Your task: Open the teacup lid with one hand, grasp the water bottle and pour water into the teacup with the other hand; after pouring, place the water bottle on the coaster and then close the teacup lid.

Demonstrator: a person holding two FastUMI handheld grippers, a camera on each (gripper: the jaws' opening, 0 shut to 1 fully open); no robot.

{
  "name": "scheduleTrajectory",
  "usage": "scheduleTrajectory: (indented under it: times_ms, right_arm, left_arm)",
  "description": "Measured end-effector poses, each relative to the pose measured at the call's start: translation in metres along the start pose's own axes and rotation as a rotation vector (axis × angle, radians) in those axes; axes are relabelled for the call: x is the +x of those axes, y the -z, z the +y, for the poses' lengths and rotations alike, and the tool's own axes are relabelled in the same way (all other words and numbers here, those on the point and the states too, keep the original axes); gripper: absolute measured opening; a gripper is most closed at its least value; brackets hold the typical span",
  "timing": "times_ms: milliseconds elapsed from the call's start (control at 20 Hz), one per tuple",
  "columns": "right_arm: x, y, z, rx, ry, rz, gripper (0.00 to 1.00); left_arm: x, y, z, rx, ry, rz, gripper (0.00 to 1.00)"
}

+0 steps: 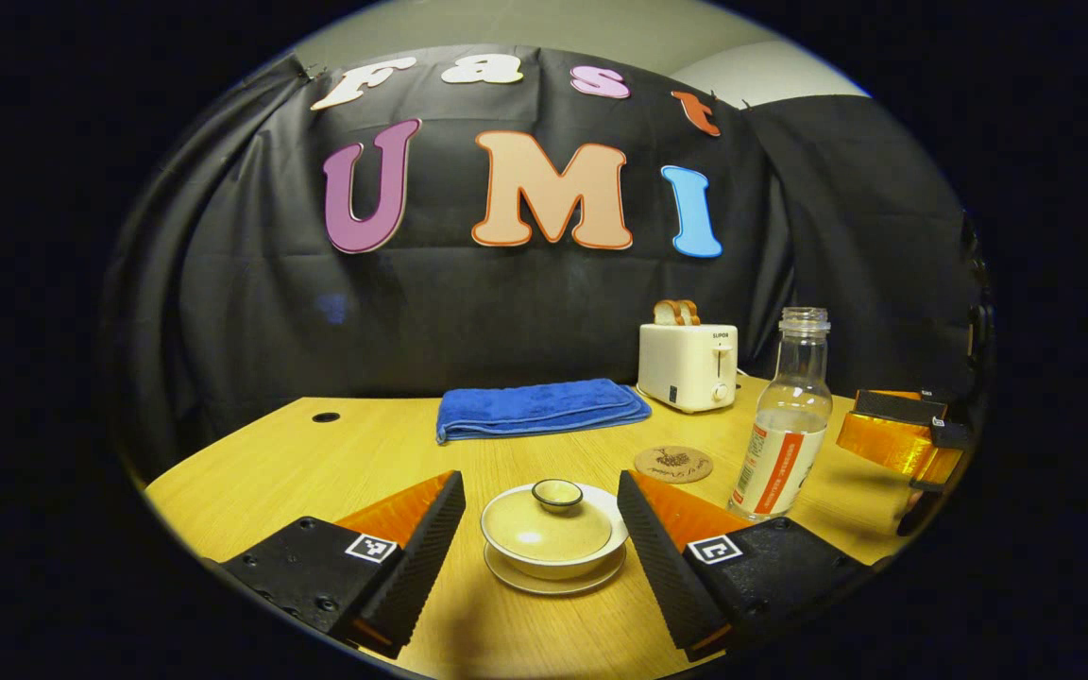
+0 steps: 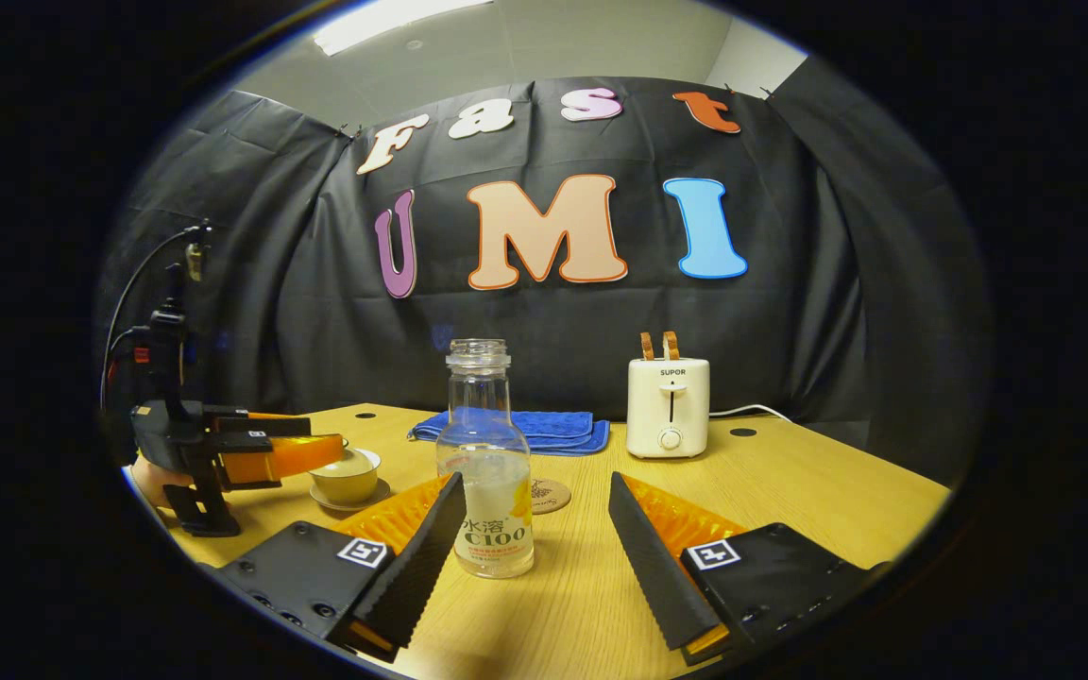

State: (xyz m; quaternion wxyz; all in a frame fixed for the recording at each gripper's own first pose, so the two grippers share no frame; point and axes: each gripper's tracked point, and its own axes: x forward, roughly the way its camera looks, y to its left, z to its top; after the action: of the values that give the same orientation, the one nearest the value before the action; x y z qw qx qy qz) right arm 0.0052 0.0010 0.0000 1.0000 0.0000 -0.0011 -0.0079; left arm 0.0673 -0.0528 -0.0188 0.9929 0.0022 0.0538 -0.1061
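Blue towel (image 1: 540, 408), toaster (image 1: 688, 365) behind teacup (image 1: 552, 531)

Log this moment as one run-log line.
left gripper: open around lidded teacup | right gripper: open, bottle between fingers | coaster: bare

Table (image 1: 336, 463): wood-grain top, smooth, low sheen. Teacup (image 1: 553, 538) with lid (image 1: 546, 525) and saucer: glazed ceramic, glossy. Water bottle (image 2: 487, 463): clear plastic, shiny, paper-like printed label. Towel (image 1: 539, 408): soft napped cloth, matt. Toaster (image 2: 667, 406): smooth plastic, slight gloss. Coaster (image 1: 673, 464): matt, possibly wood or cork. Backdrop: matt cloth, creased.
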Motion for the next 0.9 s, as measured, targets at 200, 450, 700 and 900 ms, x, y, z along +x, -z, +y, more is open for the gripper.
scheduleTrajectory:
  times_ms: [200,450,700,900]
  right_arm:
    - [0.0,0.0,0.0,0.0,0.0,0.0,0.98]
    - [0.0,0.0,0.0,0.0,0.001,0.0,0.98]
    - [0.0,0.0,0.0,0.0,0.001,0.0,0.98]
    - [0.0,0.0,0.0,0.0,0.001,0.0,0.98]
  left_arm:
    - [0.006,0.002,-0.003,0.005,0.012,0.013,0.95]
    - [0.013,0.007,-0.006,0.007,0.034,0.048,0.85]
    - [0.018,0.006,-0.007,0.01,0.033,0.047,0.73]
    - [0.021,0.005,-0.006,0.01,0.026,0.034,0.59]
